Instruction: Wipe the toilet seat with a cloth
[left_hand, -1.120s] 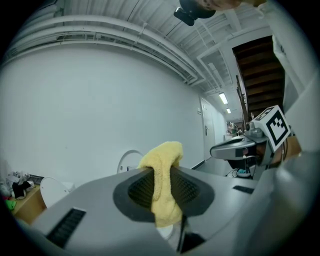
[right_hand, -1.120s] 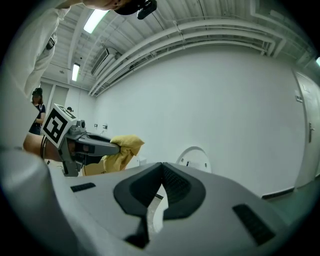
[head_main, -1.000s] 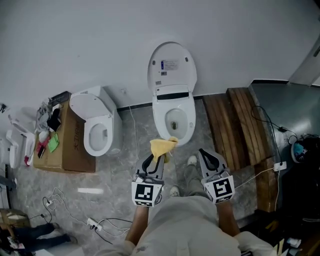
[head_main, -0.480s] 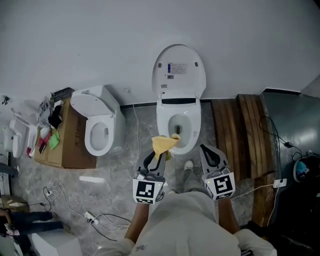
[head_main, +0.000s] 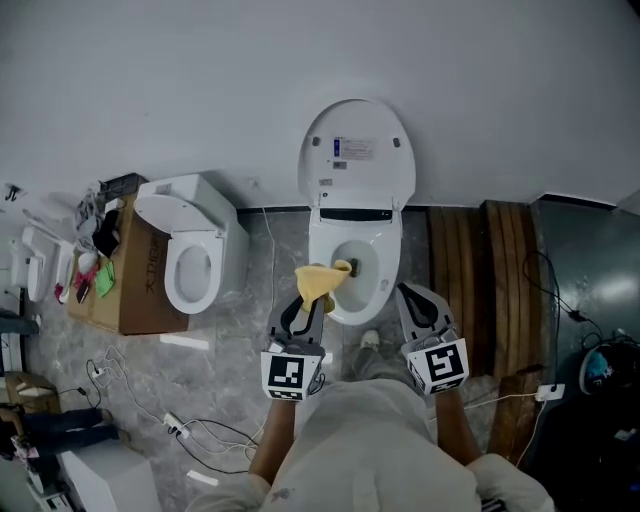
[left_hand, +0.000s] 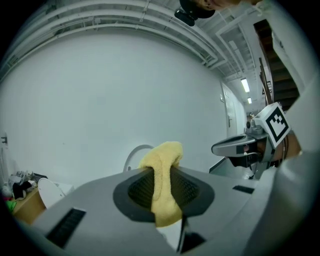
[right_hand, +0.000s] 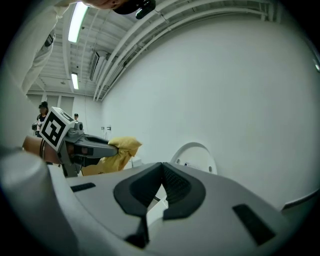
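Left tongs (head_main: 308, 306) are clenched on the yellow cloth (head_main: 322, 279), which bunches above the tips, lined up with the near-left rim of the toilet seat (head_main: 384, 268). The seat lies ahead and below, its long axis running away toward the raised lid (head_main: 357, 150). The left hand looks nearer. Right tongs (head_main: 411, 300) are pinched together, empty, beside the seat's right edge.

Pale top (head_main: 365, 450), grey hand-held grippers (head_main: 306, 300) (head_main: 414, 298) w/ b&w cubes (head_main: 291, 375)
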